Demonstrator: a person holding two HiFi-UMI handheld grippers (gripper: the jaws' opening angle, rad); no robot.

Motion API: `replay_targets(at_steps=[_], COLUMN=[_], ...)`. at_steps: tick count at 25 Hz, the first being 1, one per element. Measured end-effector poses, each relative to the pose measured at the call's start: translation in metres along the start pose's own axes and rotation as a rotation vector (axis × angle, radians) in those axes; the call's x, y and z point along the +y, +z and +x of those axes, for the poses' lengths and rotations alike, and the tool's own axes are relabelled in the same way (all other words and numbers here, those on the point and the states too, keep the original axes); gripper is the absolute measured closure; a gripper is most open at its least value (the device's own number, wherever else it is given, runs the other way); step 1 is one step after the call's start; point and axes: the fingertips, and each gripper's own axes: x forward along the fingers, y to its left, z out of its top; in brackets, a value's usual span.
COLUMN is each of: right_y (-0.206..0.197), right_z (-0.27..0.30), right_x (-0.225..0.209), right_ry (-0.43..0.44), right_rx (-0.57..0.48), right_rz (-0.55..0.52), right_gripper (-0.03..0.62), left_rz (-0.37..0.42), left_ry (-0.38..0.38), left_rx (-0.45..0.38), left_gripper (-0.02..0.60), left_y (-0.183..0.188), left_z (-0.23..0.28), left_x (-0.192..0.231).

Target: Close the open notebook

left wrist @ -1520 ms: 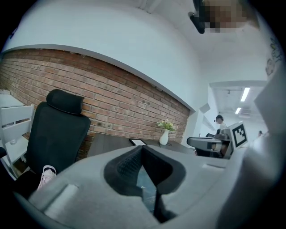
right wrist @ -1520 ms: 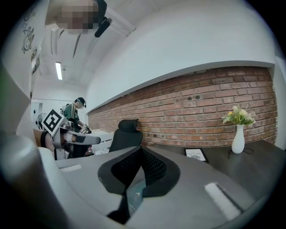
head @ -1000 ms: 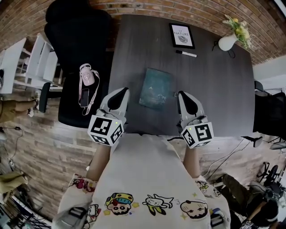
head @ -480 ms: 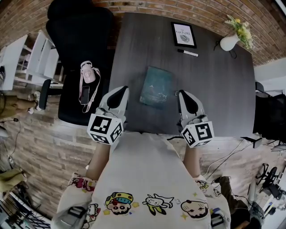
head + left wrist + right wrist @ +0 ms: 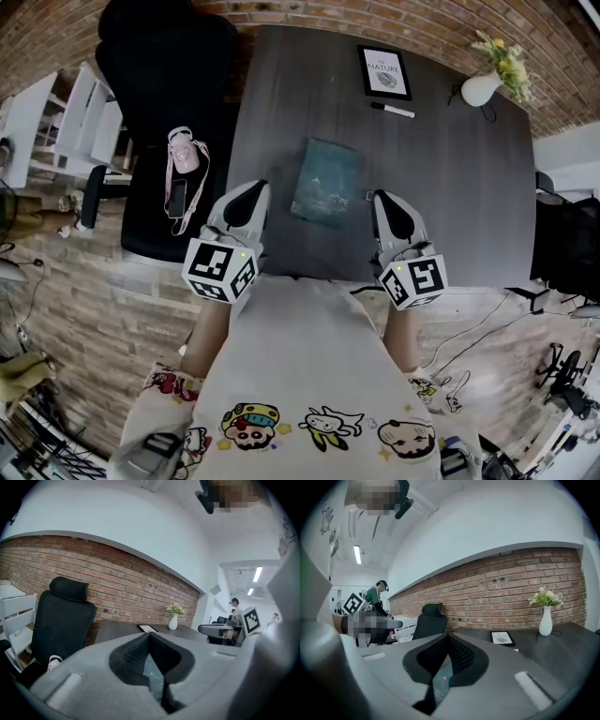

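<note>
In the head view the notebook (image 5: 326, 182) is lying flat on the dark counter (image 5: 459, 197), in the middle of the frame; it is closed, with its teal cover facing up and its long side running up the picture. The left gripper (image 5: 255, 193) is being held just left of the notebook's lower half and the right gripper (image 5: 384, 199) just right of it; both are pointing toward the top of the frame, and neither is touching the notebook.

In the left gripper view the left gripper (image 5: 149, 635) is showing its jaws closed, the tips meeting in one line with nothing between them; a strip of the notebook (image 5: 153, 673) is showing through the small gap below the tips. In the right gripper view the right gripper (image 5: 449, 637) is showing the same; its jaws are closed on nothing, and a piece of the notebook (image 5: 443, 683) is showing through the gap below.

At the top of the head view a frame (image 5: 382, 73) is lying on the counter, with a pen (image 5: 390, 112) just below it; a white vase (image 5: 478, 89) with flowers is standing at the upper right corner of the counter. In the upper left a black chair (image 5: 164, 112) is standing beside the counter, and a pink bottle (image 5: 184, 157) with a strap is lying on its seat. A brick wall (image 5: 309, 14) is running along the top of the frame.
</note>
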Motion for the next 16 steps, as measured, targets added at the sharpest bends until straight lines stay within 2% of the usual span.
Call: replay_targets(at_steps=[16], right_y=[-0.0001], right_z=[0.0018], right_x=[-0.0039], right_ry=[0.002], right_rx=[0.004], right_rz=[0.009], right_gripper=[0.585], left_rz=[-0.002], left_ry=[0.003], left_rx=[0.004], left_gripper=[0.583], left_y=[0.0006], left_z=[0.0026], left_x=[-0.0011])
